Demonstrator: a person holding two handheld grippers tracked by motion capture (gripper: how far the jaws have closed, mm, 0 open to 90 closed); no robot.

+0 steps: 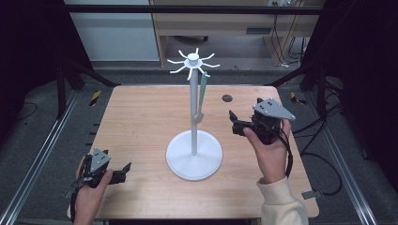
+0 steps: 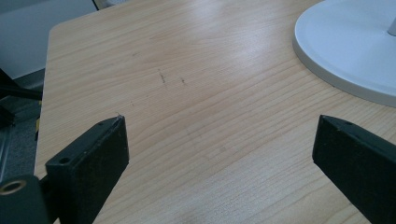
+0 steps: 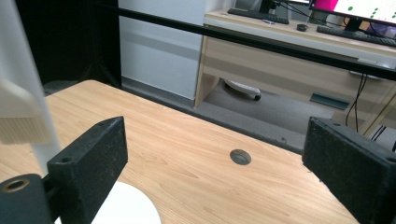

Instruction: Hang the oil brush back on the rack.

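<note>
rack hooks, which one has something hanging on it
The hook on the near right of the rack top: a green utensil hangs from it beside the pole; the other hooks are bare.

Pale matt wood-grain table, smooth white plastic stand, rough matt black fingers

High view sits above your side, looking forward and down over the whole worktop. Left gripper view rides low, close to the wood, its jaws spread wide, the white stand base just beyond the right-hand jaw. Right gripper view looks level across the far edge, the stand's pole past the left-hand jaw. All three views share that stand.
</note>
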